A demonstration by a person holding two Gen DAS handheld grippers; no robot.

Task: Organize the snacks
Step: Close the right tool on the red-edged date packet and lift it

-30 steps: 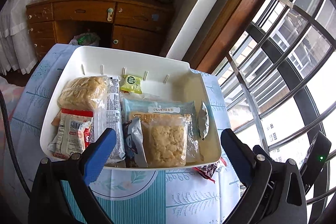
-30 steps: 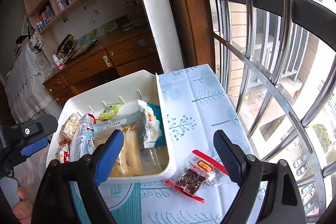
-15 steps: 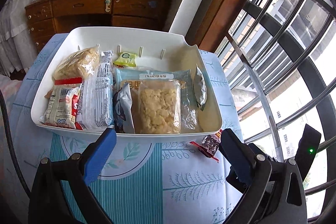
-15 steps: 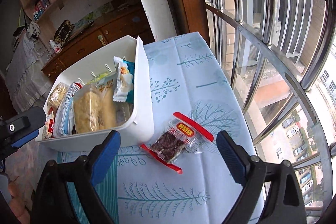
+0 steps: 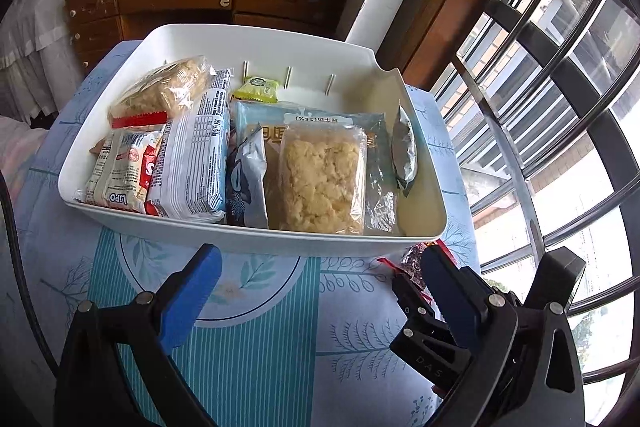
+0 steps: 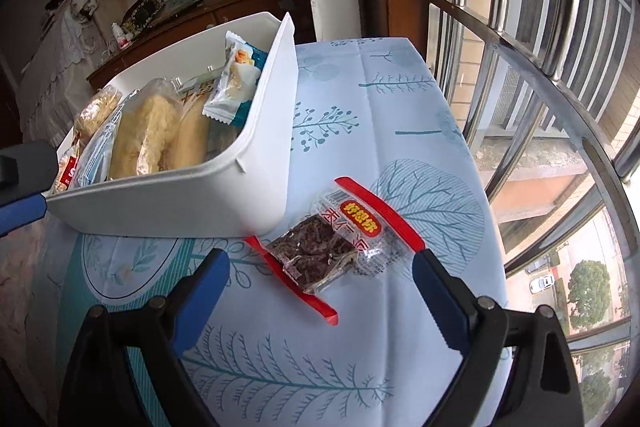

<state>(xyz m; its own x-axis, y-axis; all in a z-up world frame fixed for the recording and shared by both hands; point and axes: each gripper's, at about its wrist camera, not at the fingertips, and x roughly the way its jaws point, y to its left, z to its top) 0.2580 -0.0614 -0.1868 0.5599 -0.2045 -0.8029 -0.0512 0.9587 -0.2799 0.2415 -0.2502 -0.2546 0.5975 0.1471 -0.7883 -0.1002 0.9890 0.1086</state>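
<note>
Right now, on a table w/ a blue leaf-print cloth (image 6: pixel 400 115), a white bin (image 5: pixel 256 239) is sitting toward the far left part, packed w/ snacks. Inside, along the bin's left wall: a red-and-white Lipo pack (image 5: pixel 120 171) and a clear bag of pale crumbly snack (image 5: pixel 164 93) behind it; next to them a white long pack (image 5: pixel 192 163). Toward the middle a dark blue sachet (image 5: pixel 246 183) is leaning beside a clear bag of yellow crumble (image 5: pixel 324 183), which is lying on a light blue flat pack (image 5: pixel 260 111). A small green-yellow packet (image 5: pixel 256 89) is sitting by the far wall, and a silver sachet (image 5: pixel 404 151) is standing against the right wall.

Outside the bin, just beside its near right corner, a clear red-edged pack of dark pieces (image 6: pixel 324 251) is lying flat on the cloth, apart from the bin wall.

Right gripper (image 6: pixel 320 283) is hanging over that pack w/ jaws spread wide, one blue pad each side, not touching it. Left gripper (image 5: pixel 320 271) is hovering near the bin's front wall, jaws also released, nothing btwn them. Its blue fingertip (image 6: pixel 20 211) is showing at the left edge of the right wrist view.
</note>
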